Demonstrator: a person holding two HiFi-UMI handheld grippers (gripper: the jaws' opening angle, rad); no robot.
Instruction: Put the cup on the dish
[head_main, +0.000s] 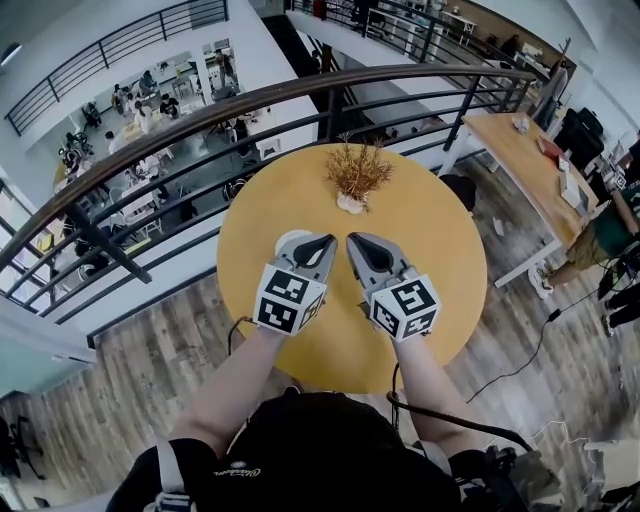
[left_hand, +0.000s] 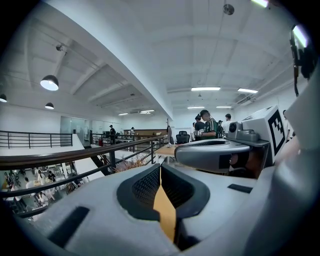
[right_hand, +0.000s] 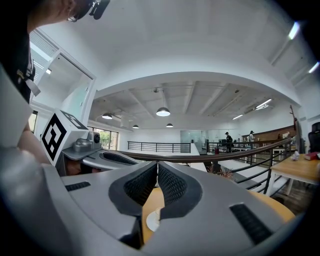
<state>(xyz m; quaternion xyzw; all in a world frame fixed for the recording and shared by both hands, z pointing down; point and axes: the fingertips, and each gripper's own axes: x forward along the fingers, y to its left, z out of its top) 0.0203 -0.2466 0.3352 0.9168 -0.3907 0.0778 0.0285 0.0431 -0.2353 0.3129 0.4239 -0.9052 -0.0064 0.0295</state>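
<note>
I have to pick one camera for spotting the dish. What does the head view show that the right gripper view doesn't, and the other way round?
Only the head view: the whole round table from above and the lower floor with people.
Only the right gripper view: the ceiling lamps, and the right gripper seen close, pads meeting tip to tip with nothing between them.
Both: the left gripper, the dried plant, the railing, and a white rim that looks like the dish, mostly covered in each.
</note>
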